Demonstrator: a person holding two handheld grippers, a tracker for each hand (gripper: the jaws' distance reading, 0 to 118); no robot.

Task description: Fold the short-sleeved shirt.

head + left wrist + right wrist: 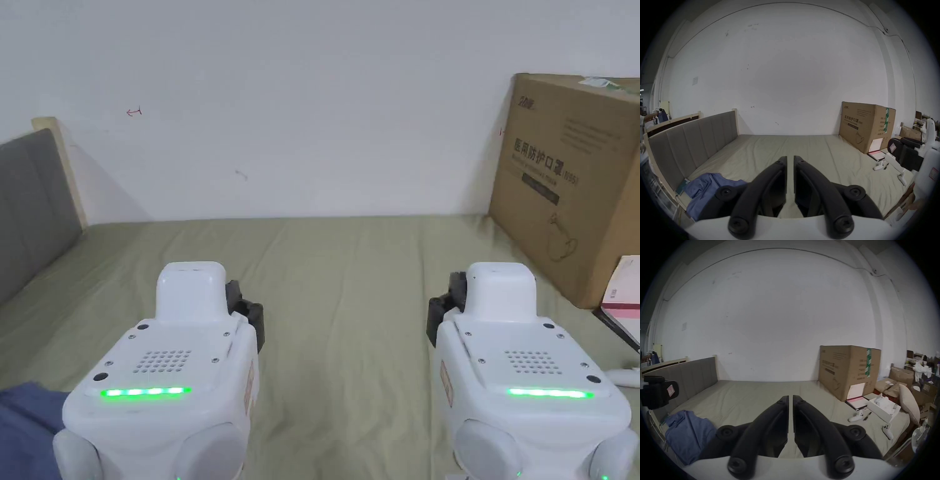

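crumpled blue shirt [705, 186], perhaps bunched, on bed's left edge; both grippers' fingers [782, 164] nearly together, empty

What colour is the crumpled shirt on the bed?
The shirt is blue, plain, clearest in the right gripper view.

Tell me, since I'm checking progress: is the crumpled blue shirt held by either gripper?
No: the crumpled blue shirt lies bunched on the olive-green bedsheet, apart from both nearly closed, empty grippers.

Left claw [790, 158] and right claw [790, 397] hover level, jaws nearly closed.
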